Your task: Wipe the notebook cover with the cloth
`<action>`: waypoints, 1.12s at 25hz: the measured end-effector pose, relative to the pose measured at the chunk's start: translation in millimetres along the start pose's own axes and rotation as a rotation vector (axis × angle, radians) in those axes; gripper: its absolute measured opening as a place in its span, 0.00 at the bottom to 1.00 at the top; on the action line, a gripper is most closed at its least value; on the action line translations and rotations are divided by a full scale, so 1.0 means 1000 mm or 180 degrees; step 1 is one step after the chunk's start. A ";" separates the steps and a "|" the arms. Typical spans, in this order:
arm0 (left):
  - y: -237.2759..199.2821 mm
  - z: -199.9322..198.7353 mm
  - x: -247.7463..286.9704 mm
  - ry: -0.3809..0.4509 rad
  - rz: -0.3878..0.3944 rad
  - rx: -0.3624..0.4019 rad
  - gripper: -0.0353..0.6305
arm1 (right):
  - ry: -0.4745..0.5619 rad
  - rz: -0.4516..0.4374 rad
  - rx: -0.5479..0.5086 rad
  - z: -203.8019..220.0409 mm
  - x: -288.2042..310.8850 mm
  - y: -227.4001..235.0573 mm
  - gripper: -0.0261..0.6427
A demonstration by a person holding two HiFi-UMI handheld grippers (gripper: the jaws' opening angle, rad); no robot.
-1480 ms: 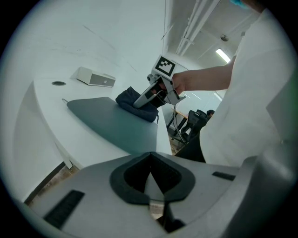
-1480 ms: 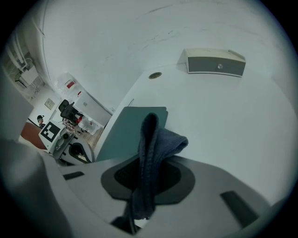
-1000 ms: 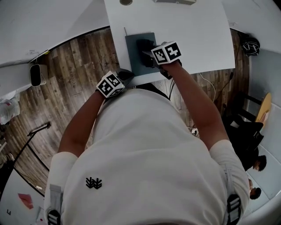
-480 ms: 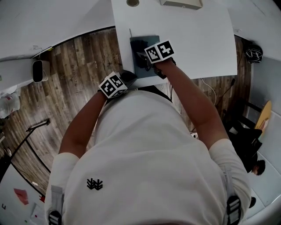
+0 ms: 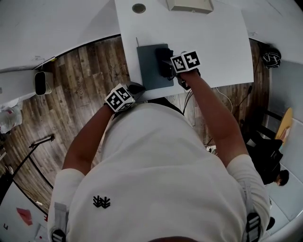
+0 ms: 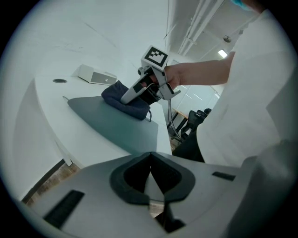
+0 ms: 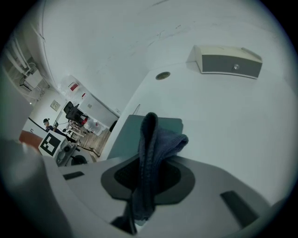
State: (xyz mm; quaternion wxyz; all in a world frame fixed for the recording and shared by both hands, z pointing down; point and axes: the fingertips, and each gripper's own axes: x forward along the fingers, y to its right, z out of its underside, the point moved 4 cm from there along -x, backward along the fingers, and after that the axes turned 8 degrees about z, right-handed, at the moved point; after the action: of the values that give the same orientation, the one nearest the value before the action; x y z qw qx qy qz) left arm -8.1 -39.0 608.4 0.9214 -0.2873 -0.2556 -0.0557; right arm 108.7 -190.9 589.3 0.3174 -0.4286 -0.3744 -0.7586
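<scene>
A dark grey-green notebook (image 5: pixel 149 68) lies flat near the front edge of the white table (image 5: pixel 213 42). On its right half rests a dark blue cloth (image 5: pixel 164 60). My right gripper (image 5: pixel 173 64) is shut on that cloth, and in the right gripper view the cloth (image 7: pixel 151 144) sticks up between the jaws over the notebook (image 7: pixel 125 137). My left gripper (image 5: pixel 136 88) hangs at the table's front edge, just off the notebook's near left corner, shut with nothing in it. The left gripper view shows the cloth (image 6: pixel 125 101) bunched on the notebook (image 6: pixel 111 123) under the right gripper (image 6: pixel 135 95).
A flat beige box (image 5: pixel 189 4) and a round cable hole (image 5: pixel 138 8) sit at the back of the table. Wooden floor (image 5: pixel 80 71) lies to the left, with a small white device (image 5: pixel 41 82) on it. People sit at the far right.
The right gripper slid the cloth left across the cover, then back toward the notebook's right edge. The left gripper stayed at the table's front edge.
</scene>
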 end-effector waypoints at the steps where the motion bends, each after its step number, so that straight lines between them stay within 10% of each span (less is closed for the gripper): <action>1: 0.001 0.000 0.000 -0.0004 0.0008 -0.0007 0.06 | -0.0004 0.0030 0.0014 0.002 -0.002 0.006 0.12; 13: 0.001 -0.002 0.001 -0.0016 0.0017 0.0023 0.06 | 0.0020 0.0293 0.0015 -0.001 -0.022 0.035 0.12; 28: 0.003 -0.004 0.005 -0.0020 0.0002 0.0029 0.06 | 0.0007 -0.0363 -0.0334 -0.054 0.029 -0.076 0.12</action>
State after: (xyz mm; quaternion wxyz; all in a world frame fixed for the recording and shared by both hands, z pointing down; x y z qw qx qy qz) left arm -1.2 -38.6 606.3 0.9219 -0.2833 -0.2587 -0.0533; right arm 12.7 -201.4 573.8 0.2513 -0.4218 -0.3576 -0.7944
